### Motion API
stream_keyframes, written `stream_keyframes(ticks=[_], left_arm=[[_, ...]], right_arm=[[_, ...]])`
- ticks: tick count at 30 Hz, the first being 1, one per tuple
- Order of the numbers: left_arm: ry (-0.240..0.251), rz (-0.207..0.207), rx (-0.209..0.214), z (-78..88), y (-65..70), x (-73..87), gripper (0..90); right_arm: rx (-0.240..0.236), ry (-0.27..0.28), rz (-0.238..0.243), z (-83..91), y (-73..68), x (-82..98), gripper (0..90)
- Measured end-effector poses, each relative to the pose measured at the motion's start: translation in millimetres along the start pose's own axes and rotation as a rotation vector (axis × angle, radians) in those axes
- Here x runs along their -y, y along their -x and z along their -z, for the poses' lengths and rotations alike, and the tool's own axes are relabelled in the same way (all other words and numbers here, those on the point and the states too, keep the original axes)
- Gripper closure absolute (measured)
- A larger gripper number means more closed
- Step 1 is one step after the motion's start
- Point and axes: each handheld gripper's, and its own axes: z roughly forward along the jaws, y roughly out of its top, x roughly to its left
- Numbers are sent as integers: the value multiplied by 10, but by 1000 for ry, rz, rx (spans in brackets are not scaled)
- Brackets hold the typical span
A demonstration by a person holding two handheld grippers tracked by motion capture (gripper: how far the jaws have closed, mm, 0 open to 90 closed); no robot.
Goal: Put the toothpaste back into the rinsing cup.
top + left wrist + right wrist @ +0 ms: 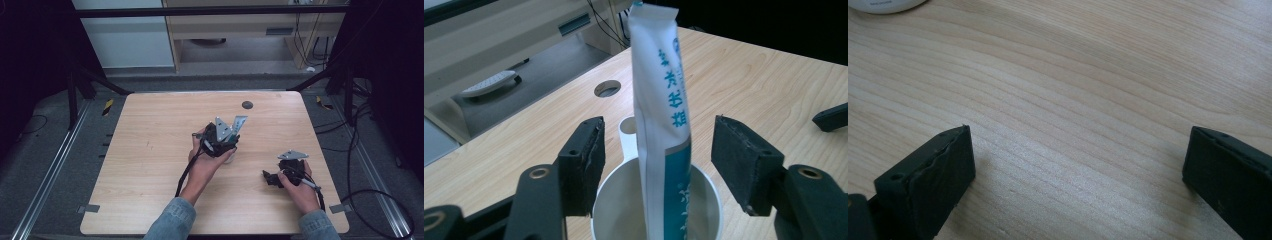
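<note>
Left gripper view has the left gripper (656, 160) with its jaws standing apart, one on each side of a single white-and-teal toothpaste tube (660, 100), pads clear of it (gaps on both sides). That tube stands upright in one white cup (624, 200), around the middle of the table (150, 150), well in from every edge. The right gripper (1078, 175) sits near the right edge toward the front corner, jaws wide apart over bare wood. One round hole (247, 104) by the far edge.
</note>
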Motion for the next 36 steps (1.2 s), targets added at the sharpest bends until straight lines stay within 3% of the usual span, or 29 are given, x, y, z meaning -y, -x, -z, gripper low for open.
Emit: stream_keyframes(ticks=[10,12,19,20,26,36], left_arm=[[-20,-7,36,69,48,-30,308],[-23,13,56,90,58,-30,283],[-65,16,86,166,109,-38,169],[-104,26,96,171,129,-24,142],[-146,86,152,182,162,40,73],[-147,71,141,312,234,37,48]], right_arm=[[0,0,0,0,0,0,6],[0,0,2,0,2,0,6],[0,0,0,0,0,0,6],[0,0,0,0,0,0,6],[0,0,0,0,1,0,6],[0,0,0,0,-1,0,7]])
